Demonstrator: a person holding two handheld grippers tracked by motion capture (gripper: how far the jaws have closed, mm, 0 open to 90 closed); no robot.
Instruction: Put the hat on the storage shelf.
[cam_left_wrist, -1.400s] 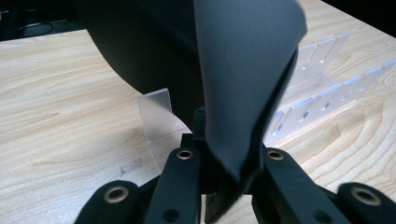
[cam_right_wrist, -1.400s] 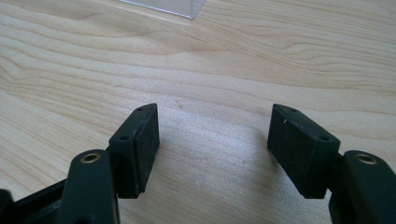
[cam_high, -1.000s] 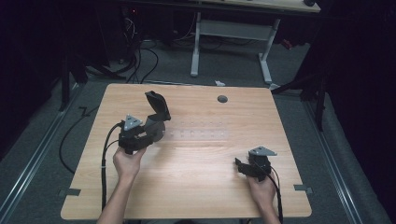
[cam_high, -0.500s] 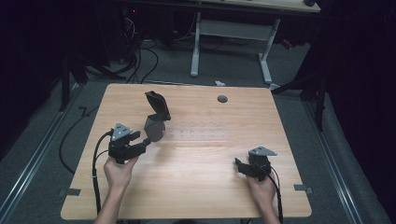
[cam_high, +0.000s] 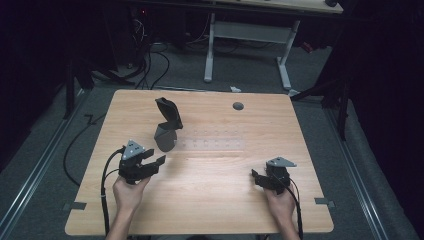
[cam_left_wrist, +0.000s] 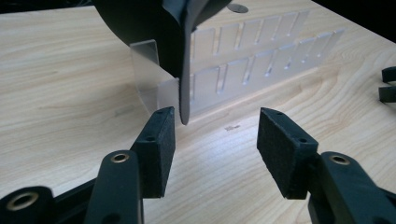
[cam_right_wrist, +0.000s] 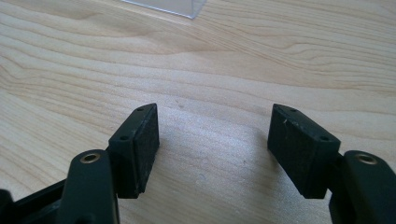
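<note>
My left tool (cam_high: 161, 161) hangs with its jaws apart, gripping nothing, just short of the black holder (cam_high: 167, 125) standing upright at the end of the clear slotted rack (cam_left_wrist: 261, 65) on the surface (cam_high: 210, 200). It looks light, stiff, tippy and slick. I'd pinch its thin lower edge. My right tool (cam_high: 256, 178) rests released.

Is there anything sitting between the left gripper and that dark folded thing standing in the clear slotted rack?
Nothing visible. The left gripper has open jaws pointing at the dark folded sheet standing in the clear plastic slotted rack, with bare wooden table between them in the high view.
</note>
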